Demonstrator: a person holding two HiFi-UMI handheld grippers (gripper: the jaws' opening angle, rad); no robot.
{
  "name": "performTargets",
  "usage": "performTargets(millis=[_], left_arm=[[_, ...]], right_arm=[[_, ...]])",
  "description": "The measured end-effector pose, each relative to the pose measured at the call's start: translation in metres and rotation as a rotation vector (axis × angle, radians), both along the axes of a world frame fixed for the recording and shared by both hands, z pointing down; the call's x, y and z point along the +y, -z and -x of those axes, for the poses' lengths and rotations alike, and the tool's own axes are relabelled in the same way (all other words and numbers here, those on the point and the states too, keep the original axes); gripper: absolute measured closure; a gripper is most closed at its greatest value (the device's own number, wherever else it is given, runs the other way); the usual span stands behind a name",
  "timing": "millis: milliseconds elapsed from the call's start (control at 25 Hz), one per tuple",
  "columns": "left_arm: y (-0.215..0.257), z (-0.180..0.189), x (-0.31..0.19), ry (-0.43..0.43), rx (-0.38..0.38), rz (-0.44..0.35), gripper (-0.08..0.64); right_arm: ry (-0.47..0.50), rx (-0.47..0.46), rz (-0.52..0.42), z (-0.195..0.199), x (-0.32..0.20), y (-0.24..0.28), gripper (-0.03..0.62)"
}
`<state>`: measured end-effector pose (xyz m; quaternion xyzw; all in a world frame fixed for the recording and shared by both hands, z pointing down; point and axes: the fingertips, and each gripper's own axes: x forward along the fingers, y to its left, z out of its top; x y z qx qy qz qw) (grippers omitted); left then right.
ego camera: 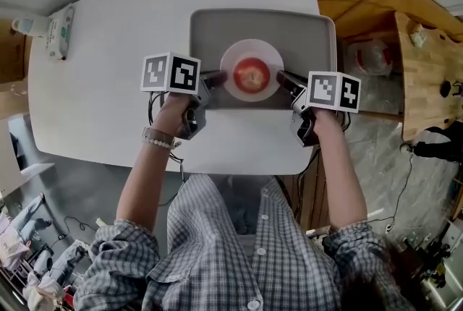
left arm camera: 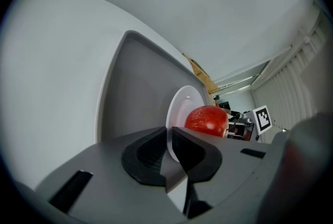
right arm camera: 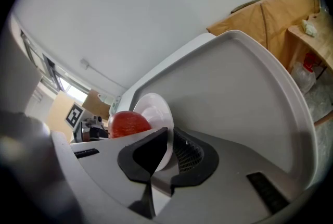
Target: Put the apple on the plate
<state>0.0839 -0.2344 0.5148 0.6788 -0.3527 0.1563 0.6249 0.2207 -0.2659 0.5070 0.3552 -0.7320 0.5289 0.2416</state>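
At nine and three o'clock, left gripper (ego camera: 218,77) and right gripper (ego camera: 283,77) jaws clamp the plate (ego camera: 250,49); carry it level under the apple (ego camera: 251,75).

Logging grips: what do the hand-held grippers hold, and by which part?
Both hold the white plate by its rim: the left hand-held gripper on one side, the right hand-held gripper opposite.
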Motion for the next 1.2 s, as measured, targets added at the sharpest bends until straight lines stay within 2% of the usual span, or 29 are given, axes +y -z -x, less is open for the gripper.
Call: performTargets(millis=[200, 640, 880, 1040, 1200], left_arm=[[-0.005, -0.001, -0.001, -0.014, -0.020, 0.014, 0.531], [-0.006, -0.001, -0.004, -0.019, -0.023, -0.003, 0.530], [0.001, 0.006, -0.010, 0.040, -0.003, -0.024, 0.473], [0.007, 0.009, -0.011, 0.066, 0.017, -0.039, 0.469], [0.017, 0.019, -0.011, 0.082, 0.028, -0.066, 0.470]], right_arm=[[0.059, 0.066, -0.002, 0.000, 0.001, -0.005, 0.548], [0.109, 0.091, -0.057, 0.001, -0.001, -0.006, 0.548], [0.086, 0.105, -0.121, -0.003, -0.005, -0.003, 0.546], [0.065, 0.124, -0.149, -0.011, -0.009, 0.000, 0.546], [0.001, 0.115, -0.199, -0.020, -0.018, 0.013, 0.546]])
